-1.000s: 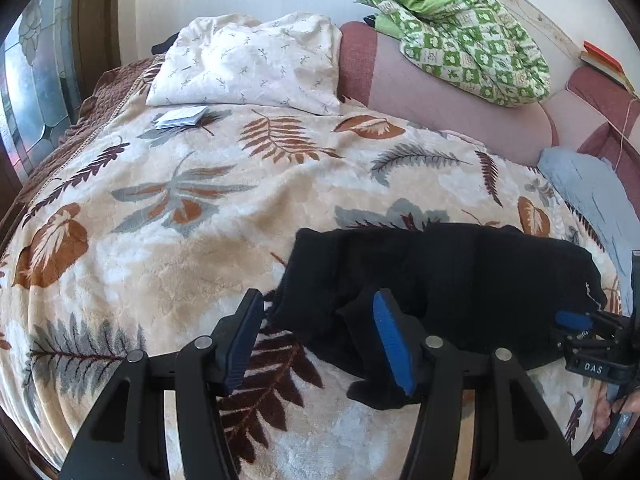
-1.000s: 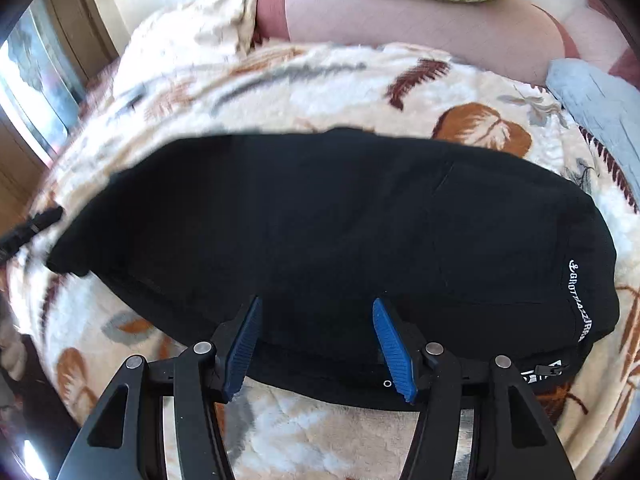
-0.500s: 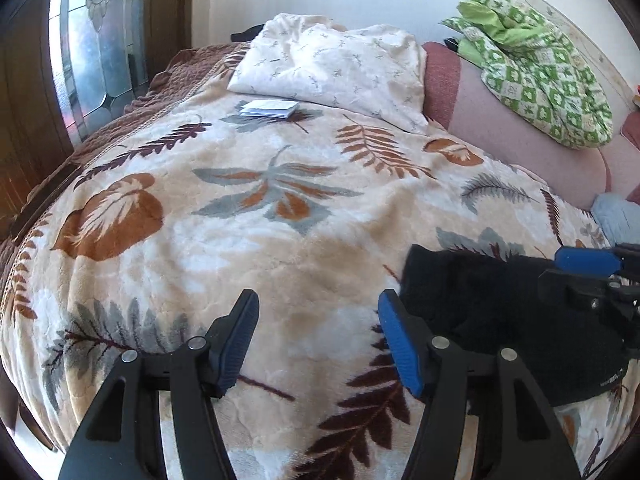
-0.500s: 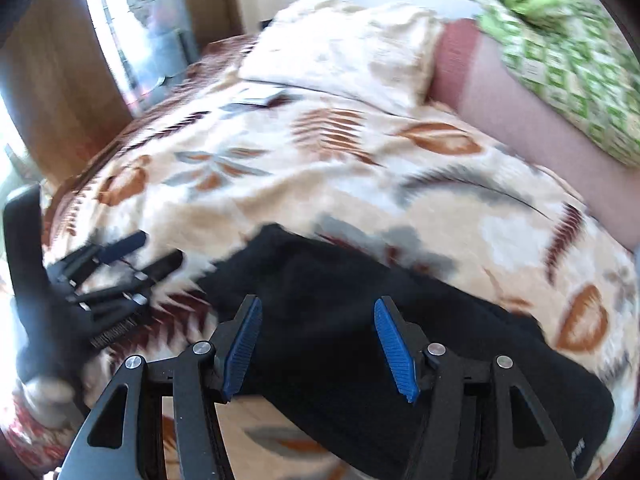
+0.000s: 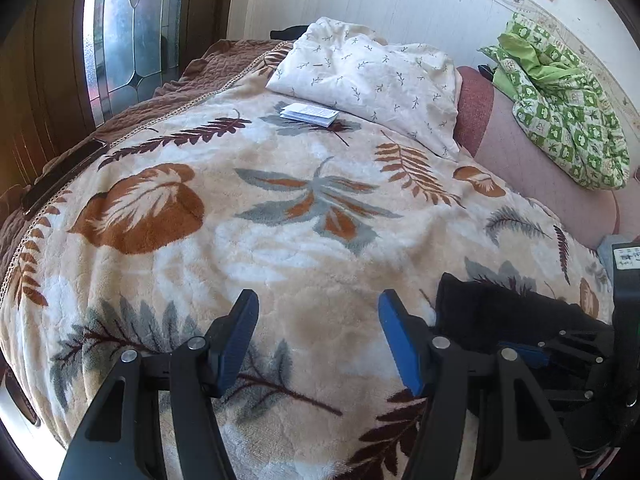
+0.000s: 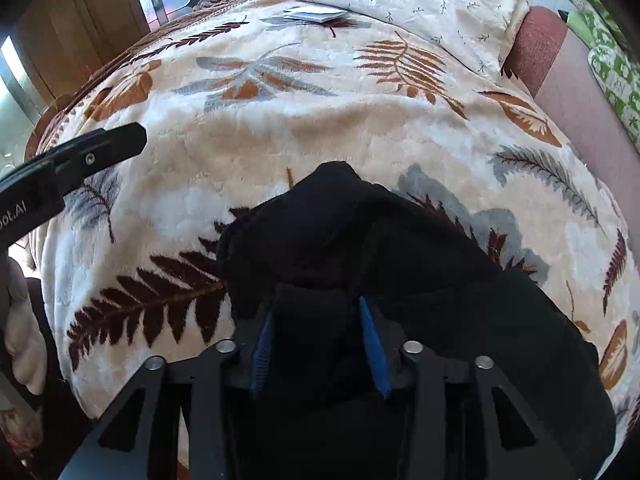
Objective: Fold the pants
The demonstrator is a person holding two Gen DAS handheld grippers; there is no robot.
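The black pants [image 6: 400,264] lie on the leaf-patterned blanket [image 6: 320,92] near the front right of the bed. My right gripper [image 6: 316,320] is shut on a bunched end of the pants, with black cloth between its blue pads. In the left wrist view the pants [image 5: 500,312] show at the lower right, with the right gripper [image 5: 568,356] on them. My left gripper [image 5: 316,340] is open and empty above bare blanket [image 5: 280,208], left of the pants. It shows as a black bar at the left of the right wrist view [image 6: 72,160].
A white pillow [image 5: 372,76] and a small folded paper [image 5: 310,114] lie at the bed's far end. A green checked cloth [image 5: 560,104] sits on a pink bolster [image 5: 548,172] at right. A stained-glass window [image 5: 124,32] and brown bed edge are at left.
My left gripper let go of the pants' end and moved left over bare blanket. My right gripper moved to that end and closed on it.
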